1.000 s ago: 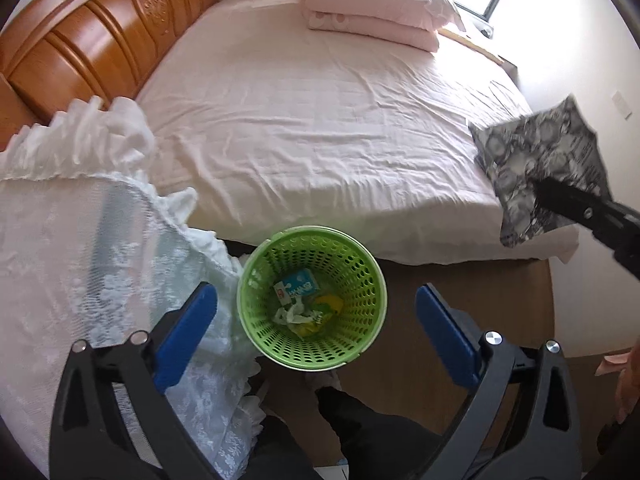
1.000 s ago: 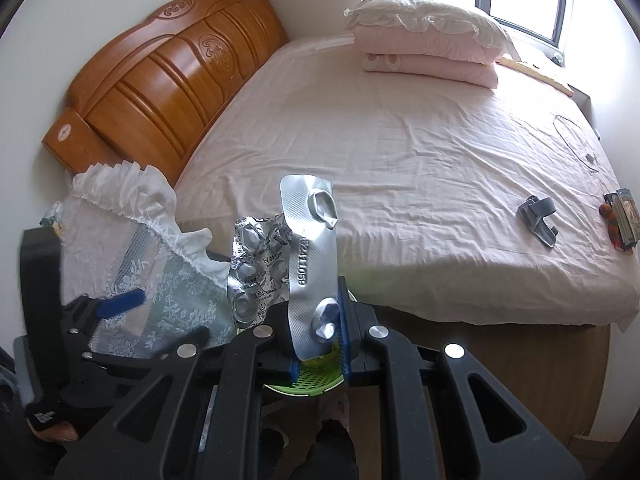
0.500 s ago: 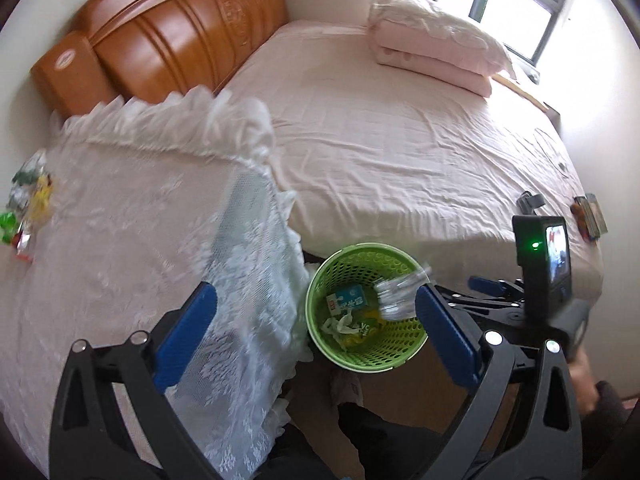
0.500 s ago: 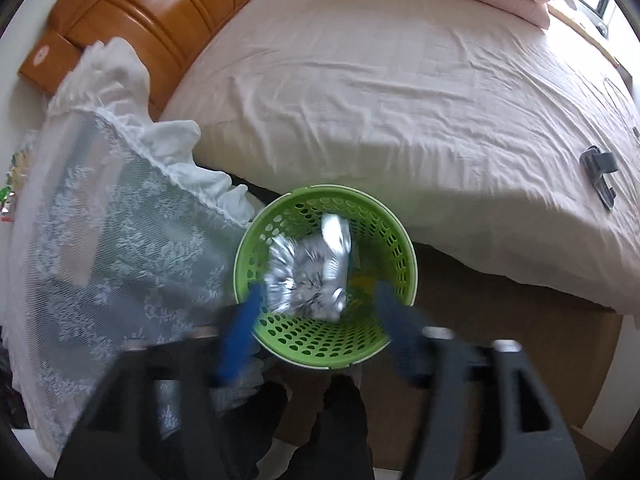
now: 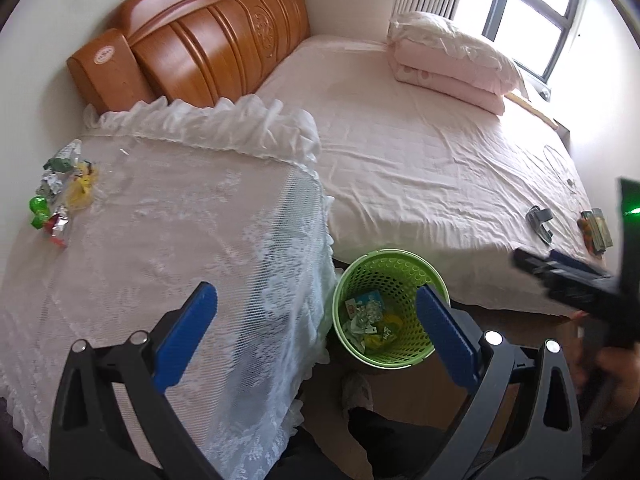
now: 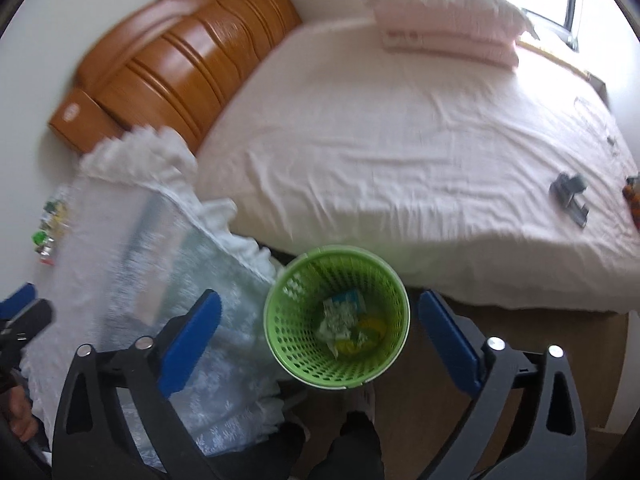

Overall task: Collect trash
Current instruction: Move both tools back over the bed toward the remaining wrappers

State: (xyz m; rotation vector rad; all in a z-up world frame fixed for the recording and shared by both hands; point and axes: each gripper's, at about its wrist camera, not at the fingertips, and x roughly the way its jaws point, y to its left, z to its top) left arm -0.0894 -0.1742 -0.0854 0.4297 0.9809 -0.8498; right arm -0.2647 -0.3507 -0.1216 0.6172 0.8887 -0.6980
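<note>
The right gripper (image 6: 320,320) hung above the green bin (image 6: 337,316), which stood on the floor in the gap between the bed (image 6: 400,152) and the lace-covered tabletop (image 5: 160,216), close enough to both that trash from either could be dropped straight in. Its jaws had just been opening and stood wide apart with nothing between them; the foil blister packs (image 6: 338,322) lay inside the bin on top of a small carton and yellow scraps, so the release looked made directly over the mouth to let them fall in.

The left gripper (image 5: 316,316) was released too, its jaws spread and empty, and it pointed down over the tabletop's near edge. More trash, a cluster of crumpled wrappers (image 5: 60,192), sat at the tabletop's far left, well apart from the bin. Judging by that, the left gripper was probably being readied to fetch them.
</note>
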